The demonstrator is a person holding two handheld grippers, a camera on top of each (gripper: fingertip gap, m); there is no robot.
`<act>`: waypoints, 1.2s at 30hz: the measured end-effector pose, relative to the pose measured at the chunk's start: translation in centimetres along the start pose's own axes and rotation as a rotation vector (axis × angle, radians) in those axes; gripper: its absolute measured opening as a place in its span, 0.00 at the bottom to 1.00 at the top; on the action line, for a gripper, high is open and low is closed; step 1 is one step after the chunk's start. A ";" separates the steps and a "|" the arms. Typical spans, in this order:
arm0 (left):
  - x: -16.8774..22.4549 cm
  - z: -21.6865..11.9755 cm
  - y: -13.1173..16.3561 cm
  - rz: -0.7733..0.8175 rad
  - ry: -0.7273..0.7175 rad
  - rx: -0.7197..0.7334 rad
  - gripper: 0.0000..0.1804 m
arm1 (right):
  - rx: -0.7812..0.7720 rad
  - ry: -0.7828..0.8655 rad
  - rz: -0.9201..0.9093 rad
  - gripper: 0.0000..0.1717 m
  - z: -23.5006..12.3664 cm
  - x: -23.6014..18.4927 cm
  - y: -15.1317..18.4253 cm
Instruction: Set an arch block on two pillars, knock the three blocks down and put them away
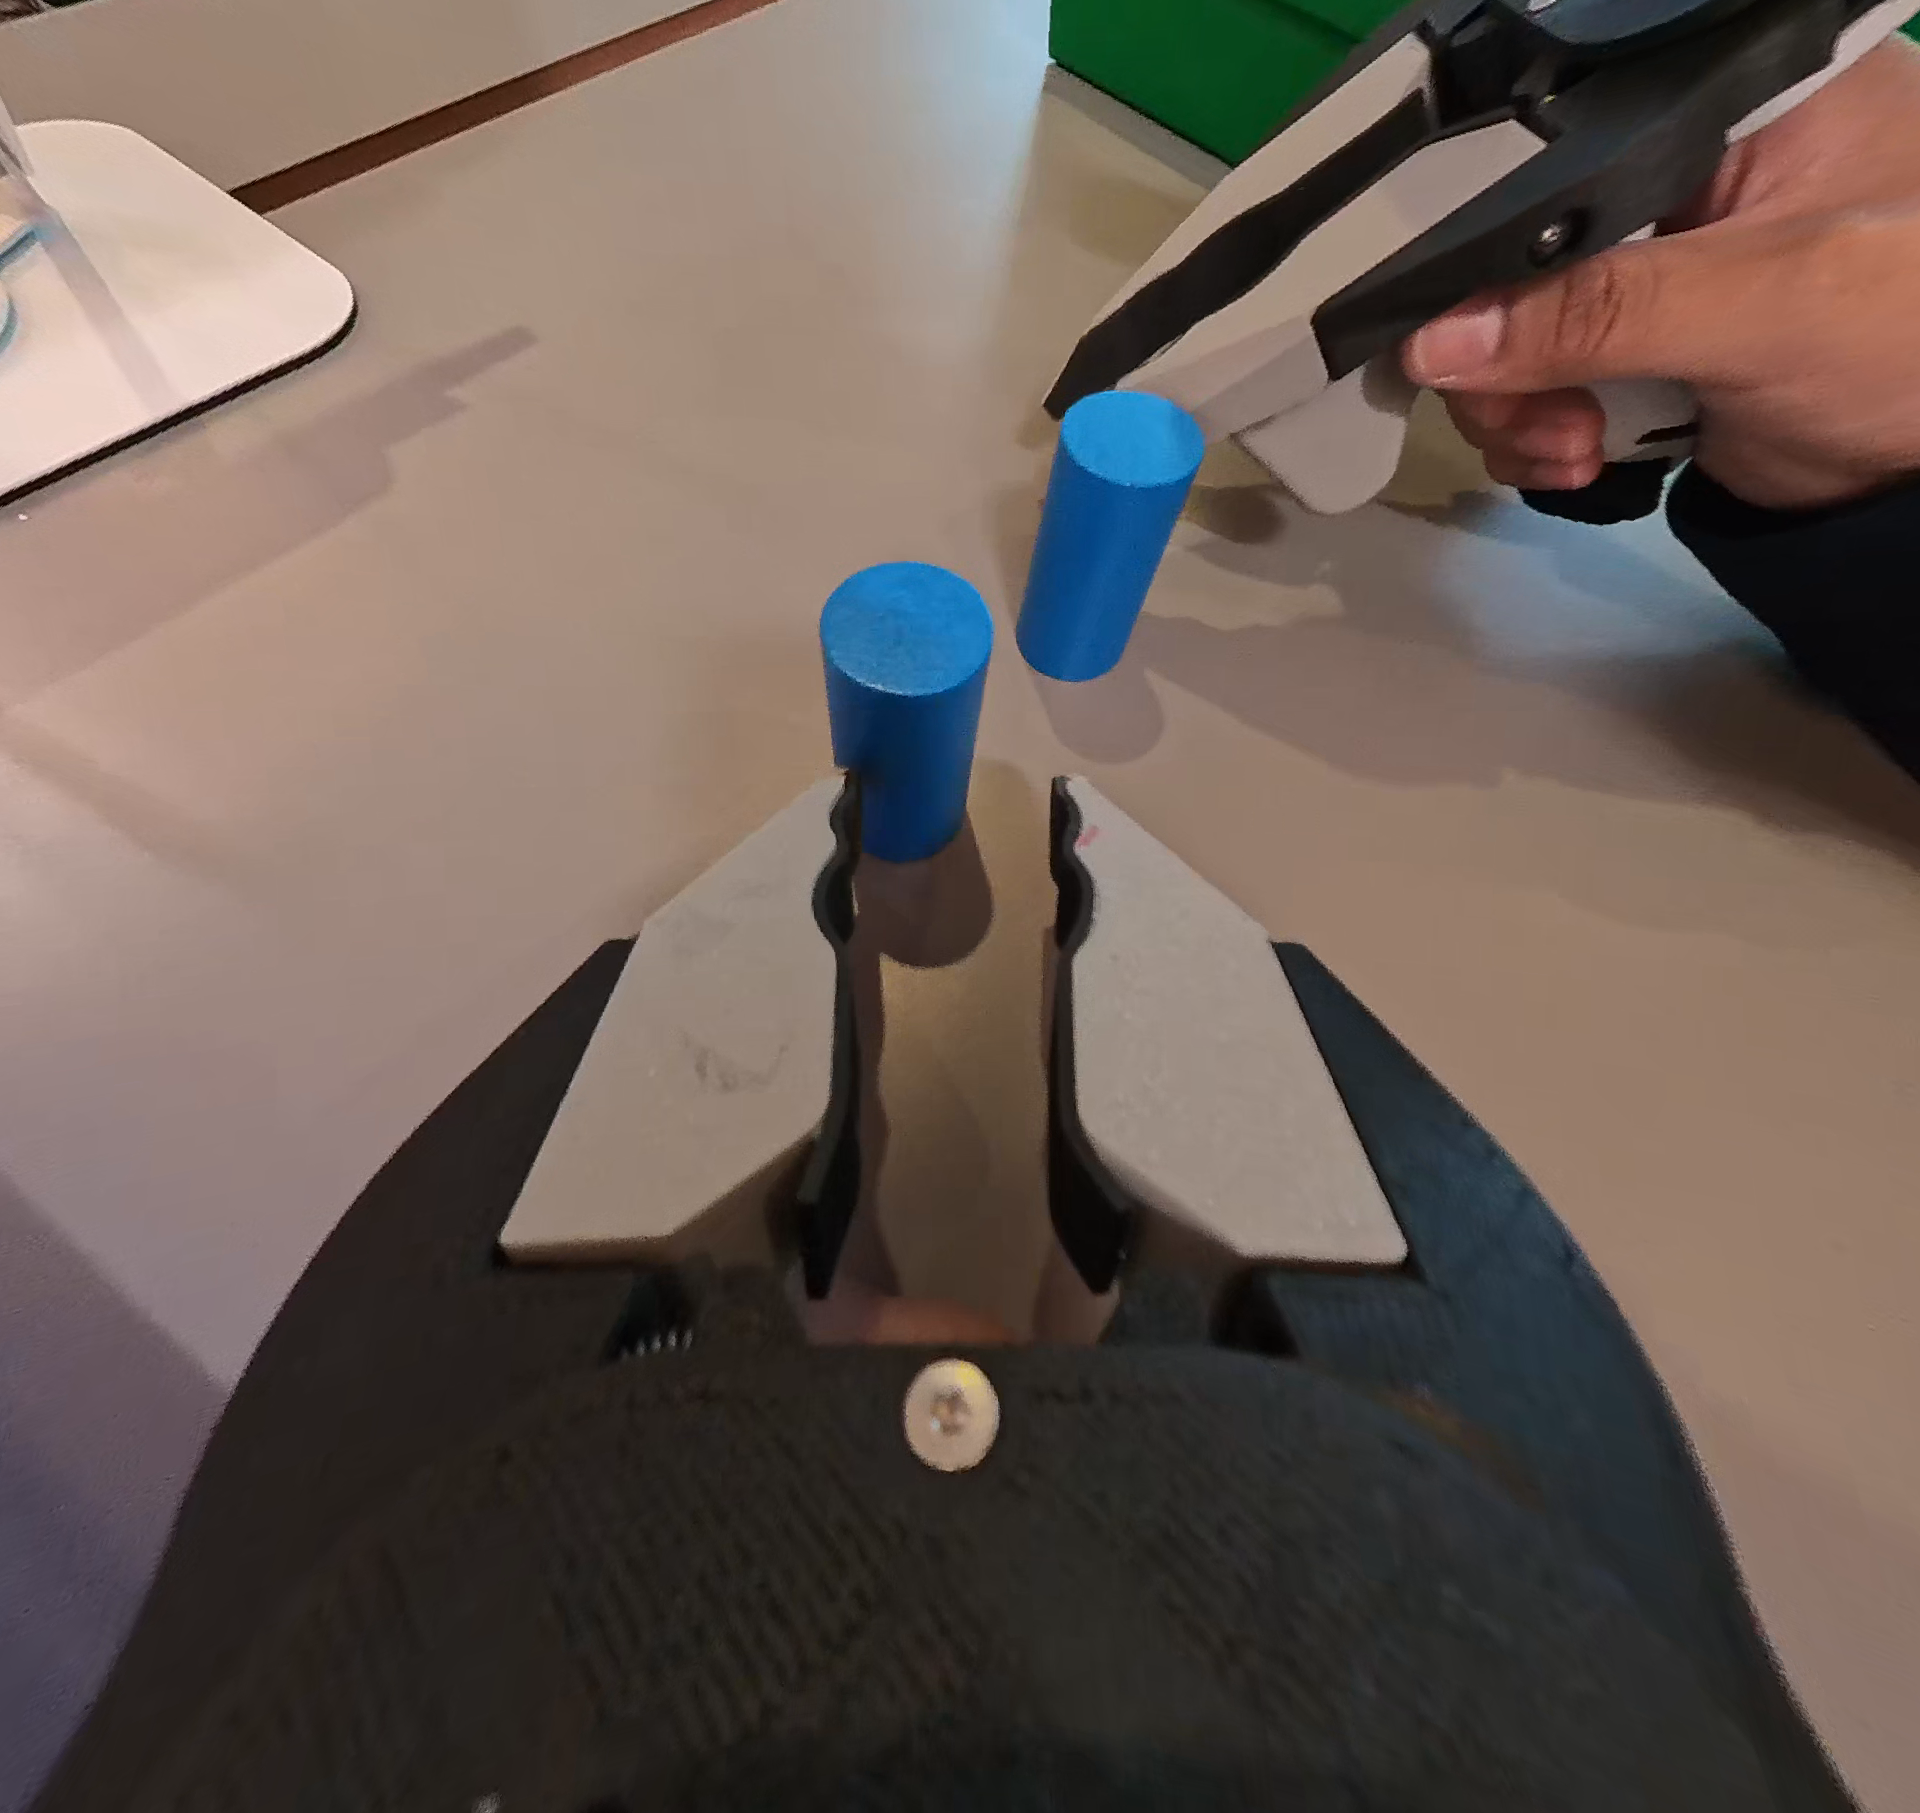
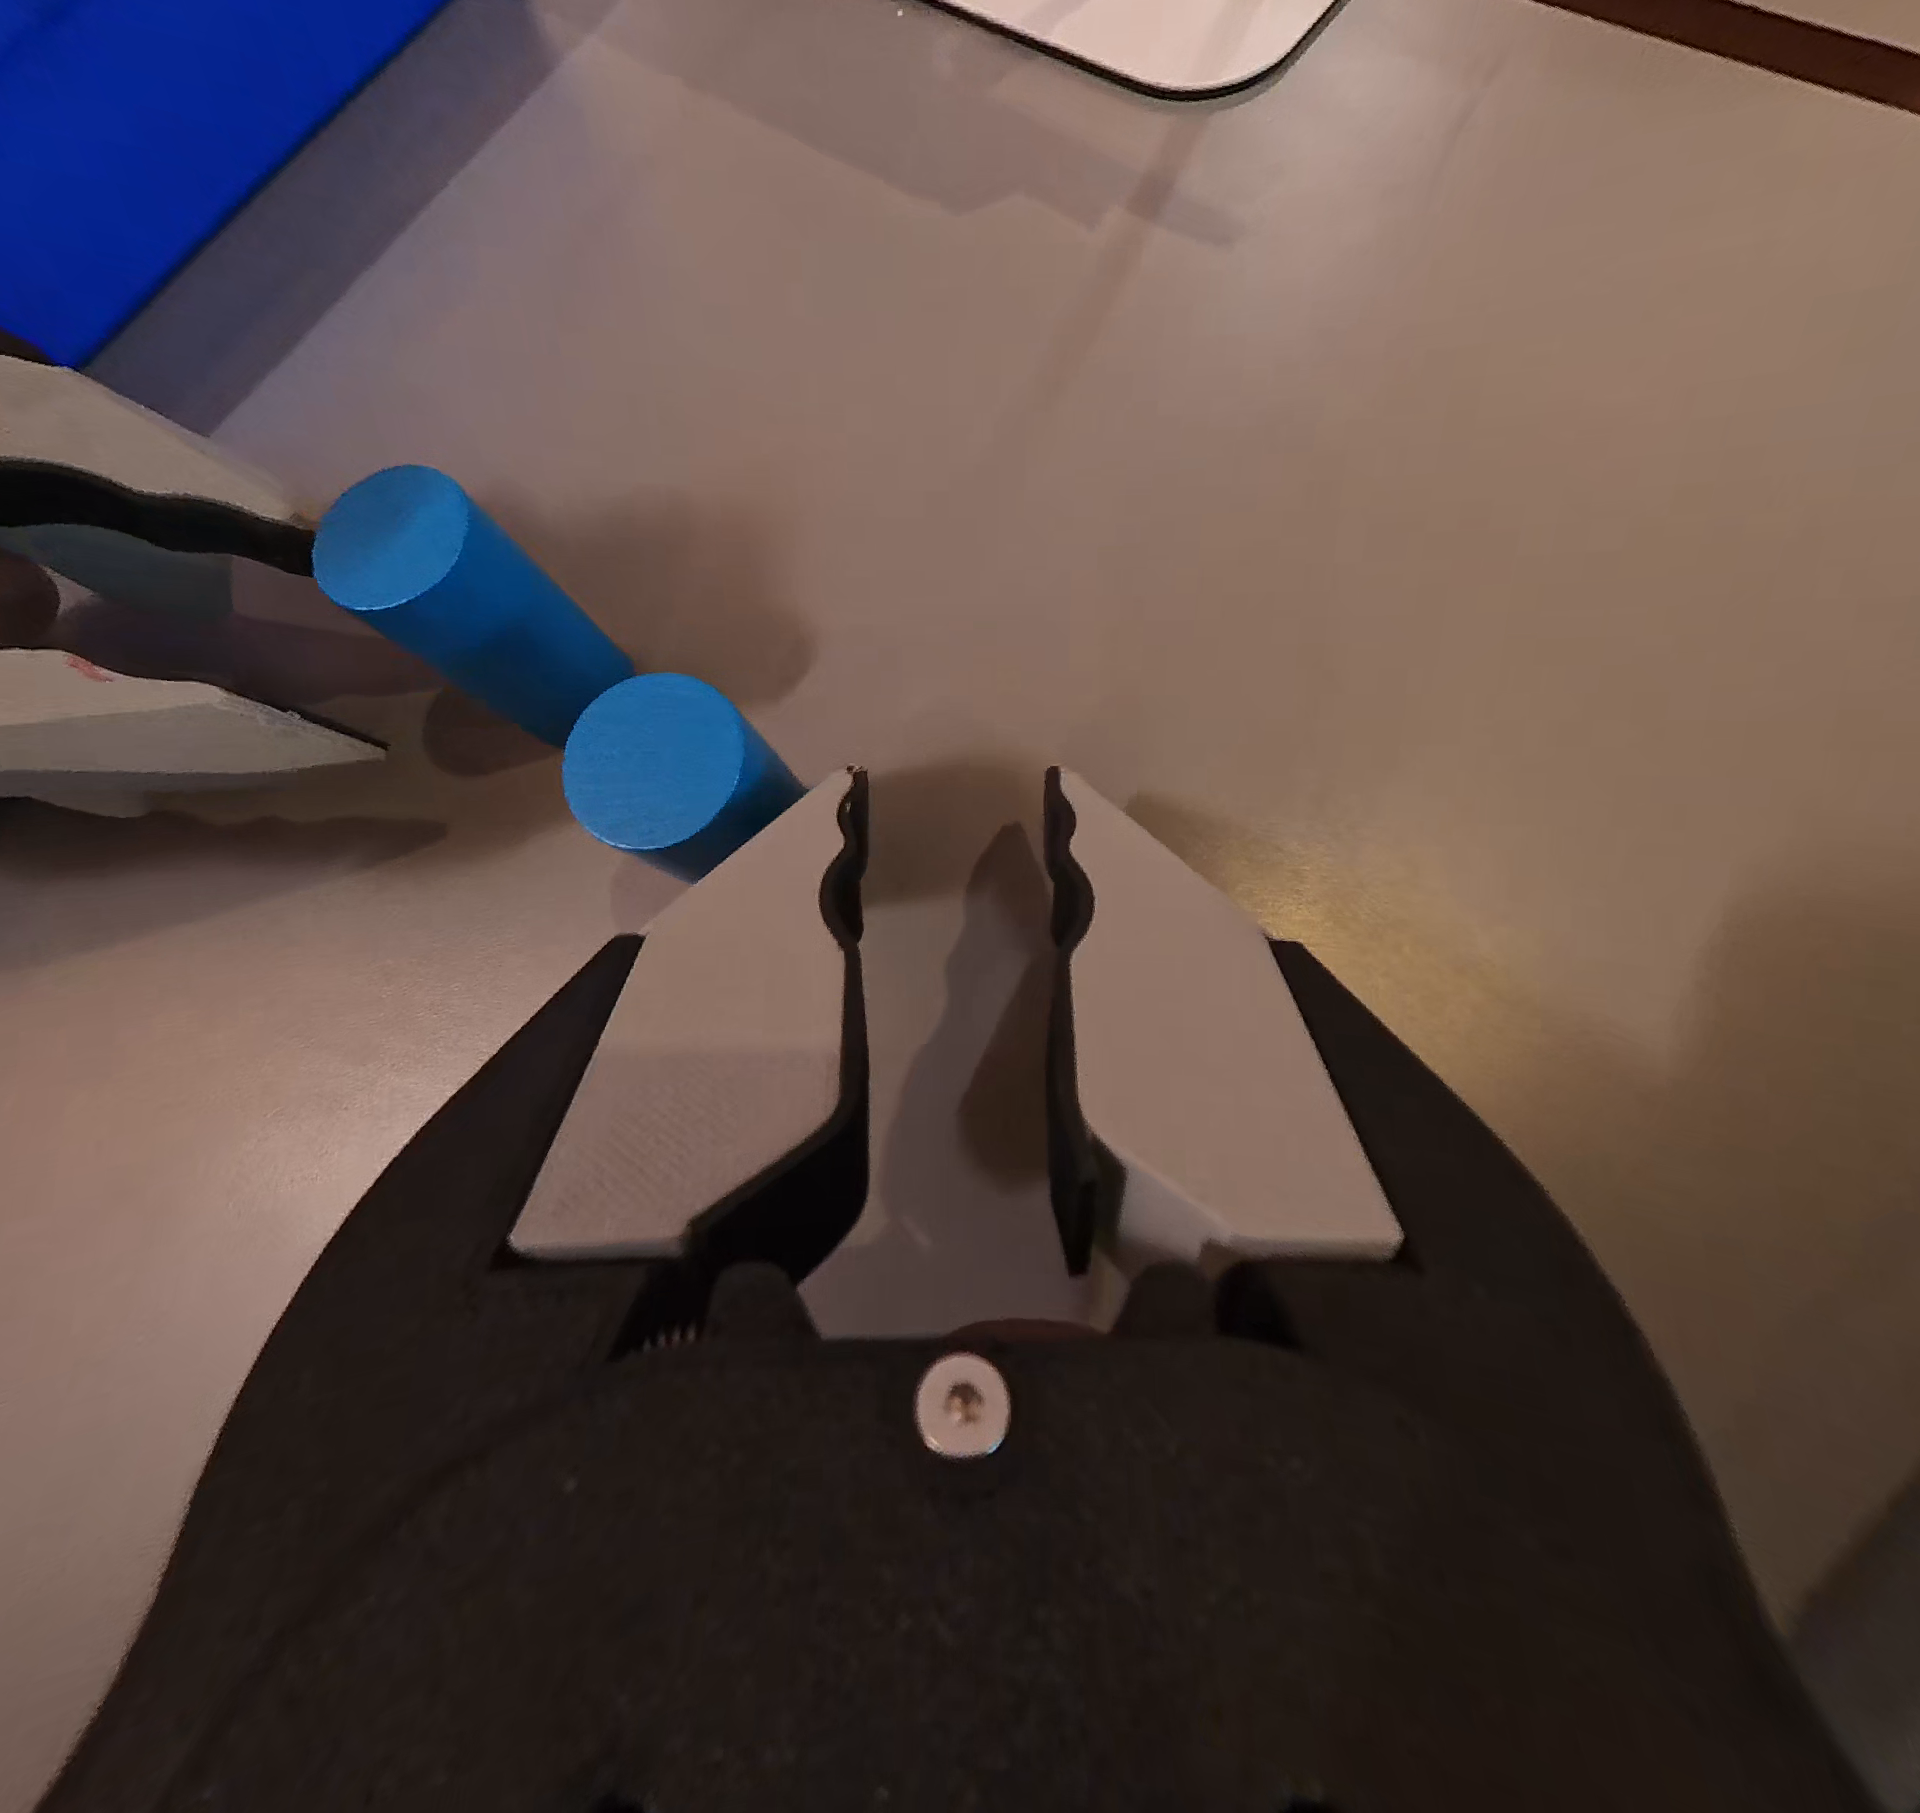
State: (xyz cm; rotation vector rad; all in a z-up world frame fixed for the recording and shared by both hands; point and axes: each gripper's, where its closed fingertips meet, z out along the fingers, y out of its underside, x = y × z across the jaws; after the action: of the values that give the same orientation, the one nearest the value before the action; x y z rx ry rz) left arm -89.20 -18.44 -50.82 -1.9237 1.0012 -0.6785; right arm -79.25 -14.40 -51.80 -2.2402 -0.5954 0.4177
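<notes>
Both blue pillars (image 1: 904, 703) (image 1: 1107, 537) stand on the table (image 1: 623, 537), one just ahead of the released, empty left tongs (image 1: 954, 807), one beside the equally empty right tongs (image 2: 954, 797); the arch, unseen, awaits placing.

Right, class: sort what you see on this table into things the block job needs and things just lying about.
For the job:
near blue pillar
far blue pillar
left gripper, open
right gripper, open

Lying about:
white pad
green box
blue box
</notes>
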 end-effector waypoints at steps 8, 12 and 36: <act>0.2 -0.5 0.1 -0.019 -0.001 0.013 0.19 | 0.044 0.002 0.025 0.18 -0.9 0.5 -0.7; 0.2 -0.5 0.1 -0.011 -0.013 0.013 0.19 | 0.038 -0.002 0.015 0.18 -0.9 0.3 -0.7; 0.3 -1.4 0.0 -0.011 -0.032 0.052 0.19 | 0.052 0.005 0.007 0.18 -1.0 -0.1 -0.8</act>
State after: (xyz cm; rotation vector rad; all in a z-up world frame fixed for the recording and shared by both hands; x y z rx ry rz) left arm -90.11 -19.32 -50.07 -1.8903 0.9443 -0.6716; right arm -79.09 -14.55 -50.50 -2.1938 -0.5676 0.4260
